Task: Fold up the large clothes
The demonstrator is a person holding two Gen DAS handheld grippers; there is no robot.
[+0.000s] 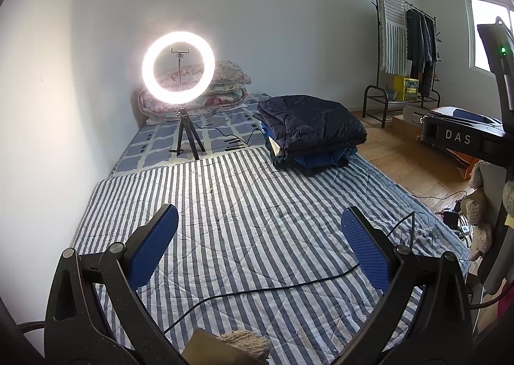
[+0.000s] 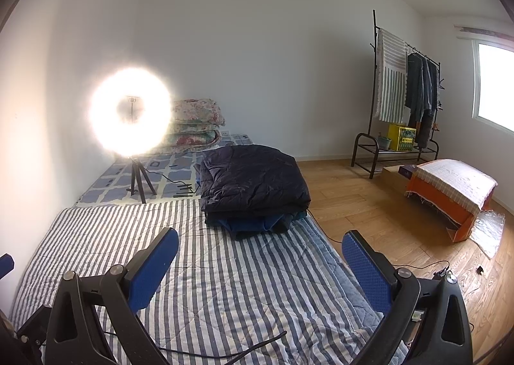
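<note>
A pile of folded clothes, a dark navy quilted jacket [image 1: 311, 122] on top of blue garments, lies at the far right of the striped mattress cover [image 1: 244, 204]. It also shows in the right wrist view [image 2: 253, 182] on the striped cover [image 2: 225, 268]. My left gripper [image 1: 258, 220] is open and empty, held above the striped cover well short of the pile. My right gripper [image 2: 260, 244] is open and empty, also above the cover, nearer the pile. Part of the right gripper body [image 1: 459, 137] shows at the right edge of the left wrist view.
A lit ring light on a tripod [image 1: 179, 68] stands on the bed behind, with folded floral quilts [image 1: 221, 85] at the wall. A black cable [image 1: 257, 292] crosses the cover. A clothes rack [image 2: 404, 101] and an orange box [image 2: 449, 191] stand on the wood floor at right.
</note>
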